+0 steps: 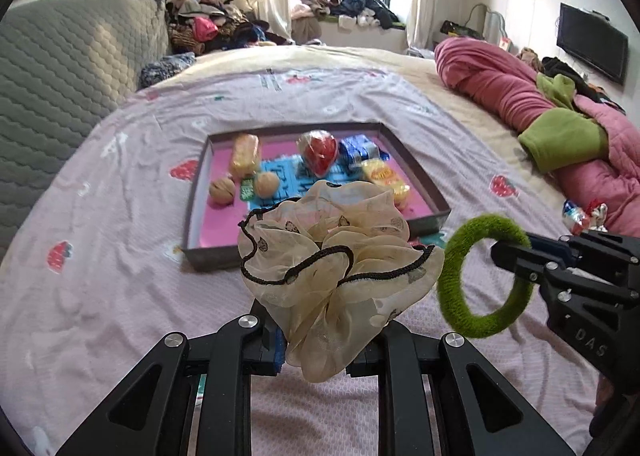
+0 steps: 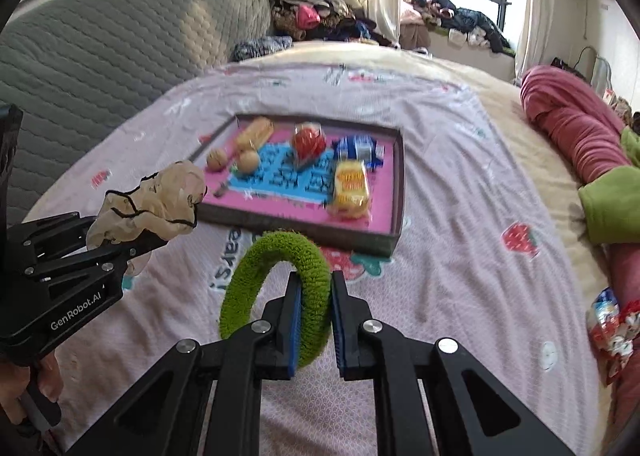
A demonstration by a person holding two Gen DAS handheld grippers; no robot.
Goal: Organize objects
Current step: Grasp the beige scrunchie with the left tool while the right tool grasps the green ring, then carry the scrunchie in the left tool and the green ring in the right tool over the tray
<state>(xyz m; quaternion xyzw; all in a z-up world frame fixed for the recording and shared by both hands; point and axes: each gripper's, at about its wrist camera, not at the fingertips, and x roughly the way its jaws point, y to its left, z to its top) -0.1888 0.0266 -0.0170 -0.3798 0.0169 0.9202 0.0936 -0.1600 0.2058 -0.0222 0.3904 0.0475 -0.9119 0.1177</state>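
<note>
My left gripper (image 1: pixel 320 340) is shut on a cream chiffon scrunchie (image 1: pixel 336 256) with black trim, held above the bed; it also shows in the right wrist view (image 2: pixel 156 203). My right gripper (image 2: pixel 316 312) is shut on a fuzzy green hair ring (image 2: pixel 280 288), seen at the right of the left wrist view (image 1: pixel 480 276). Ahead lies a shallow dark-rimmed tray (image 1: pixel 424 179) (image 2: pixel 304 223) with a pink floor. It holds two walnuts (image 1: pixel 244 187), a bread roll (image 1: pixel 245 155), a red wrapped fruit (image 1: pixel 318 153), blue packets (image 1: pixel 360 149) and a yellow snack pack (image 2: pixel 351 187).
The tray sits on a pink strawberry-print sheet (image 1: pixel 120 215) on the bed. A rolled pink and green blanket (image 1: pixel 560 123) lies at the right, with wrapped snacks (image 2: pixel 612 324) beside it. A grey quilted headboard (image 1: pixel 60 67) is at the left.
</note>
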